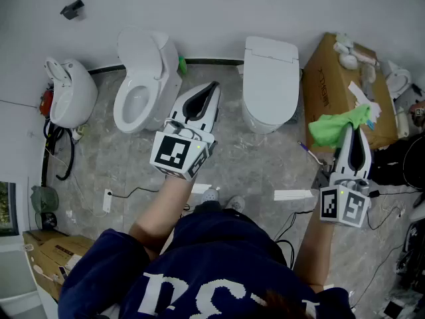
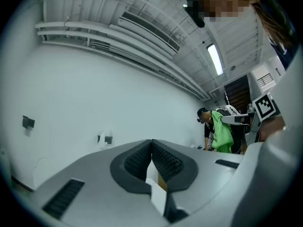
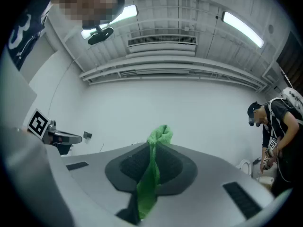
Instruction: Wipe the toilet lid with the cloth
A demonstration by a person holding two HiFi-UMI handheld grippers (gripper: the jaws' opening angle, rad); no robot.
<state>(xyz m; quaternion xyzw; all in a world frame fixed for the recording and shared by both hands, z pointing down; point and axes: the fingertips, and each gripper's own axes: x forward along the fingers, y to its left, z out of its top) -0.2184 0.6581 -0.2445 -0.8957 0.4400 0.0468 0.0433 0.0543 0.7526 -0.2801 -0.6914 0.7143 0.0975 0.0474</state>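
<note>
A: Where is the cloth (image 1: 337, 126) held, and how?

B: It is pinched in the right gripper (image 1: 350, 128), at the right of the head view. The jaws are closed down on a fold of it. In the right gripper view a green tuft is pushed out past the tips, and the rest is trailed back between the pads.

A: And the toilet lid (image 1: 269, 72)?

B: It is found up and to the left of the cloth, at the upper middle of the frame, shut down over its bowl. Its long axis is run from the tank at the top toward the rounded front lower in the frame. The cloth is kept well apart from it and is seen against the edge of a cardboard box (image 1: 332, 85).

A: Which gripper is nearer?

B: The left gripper (image 1: 214, 85) is shown just left of the lid, but its jaws are pressed together with nothing between them. The wipe is judged to call for the right one to be carried up-left and lowered.

A: The surface and the room?

B: The lid is smooth and white, and is likely to be slick under the cloth. A grey marbled floor (image 1: 252, 165) is seen below, an open toilet (image 1: 143, 78) at the left, and a white wall (image 1: 219, 12) along the top.
</note>
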